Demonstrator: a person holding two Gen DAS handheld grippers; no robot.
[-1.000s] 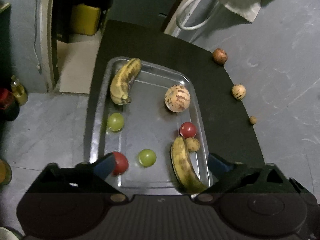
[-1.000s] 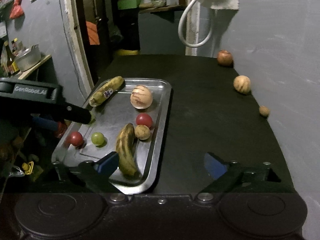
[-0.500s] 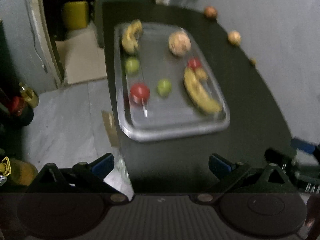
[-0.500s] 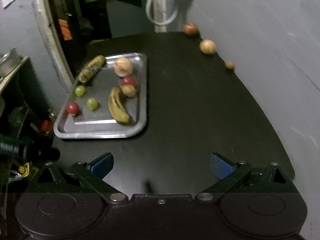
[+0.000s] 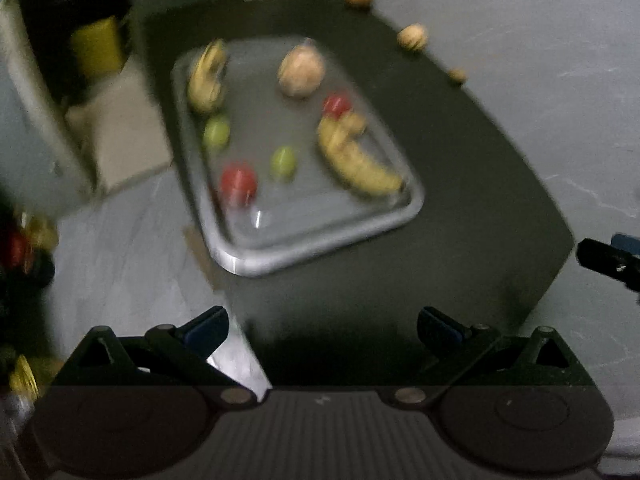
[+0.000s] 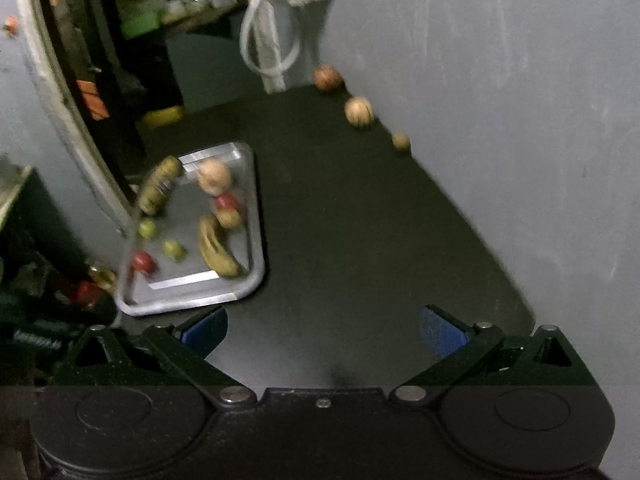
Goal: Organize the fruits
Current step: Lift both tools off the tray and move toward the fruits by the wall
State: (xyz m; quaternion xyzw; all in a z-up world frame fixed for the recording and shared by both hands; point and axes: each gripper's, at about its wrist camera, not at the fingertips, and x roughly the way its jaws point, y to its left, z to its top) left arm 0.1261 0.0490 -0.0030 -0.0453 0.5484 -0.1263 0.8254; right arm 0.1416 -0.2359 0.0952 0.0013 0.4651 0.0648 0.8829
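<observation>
A metal tray (image 5: 320, 256) (image 6: 256, 280) lies on the dark table (image 5: 480, 184) (image 6: 360, 220) near its left edge. In it are two bananas (image 5: 356, 160) (image 5: 206, 76), a pale striped melon (image 5: 301, 73), two red fruits (image 5: 239, 184), two green ones (image 5: 283, 162) and a small brown one. Three more fruits sit along the wall: a reddish one (image 6: 328, 77), a striped one (image 6: 359, 111), a small brown one (image 6: 401, 141). My left gripper (image 5: 322, 326) is open and empty, back from the tray. My right gripper (image 6: 324, 328) is open, empty, above bare table.
A grey wall (image 6: 500, 120) bounds the table on the right. The floor (image 5: 120, 260) drops away left of the tray, with bottles and clutter (image 5: 24, 248) there. A white hose loop (image 6: 268, 44) hangs behind the table. The other gripper's tip (image 5: 612, 260) shows at the right edge.
Both grippers have pulled back and risen from the tray, so it now looks smaller and farther. Both views have rolled. The fruits in the tray have not moved.
</observation>
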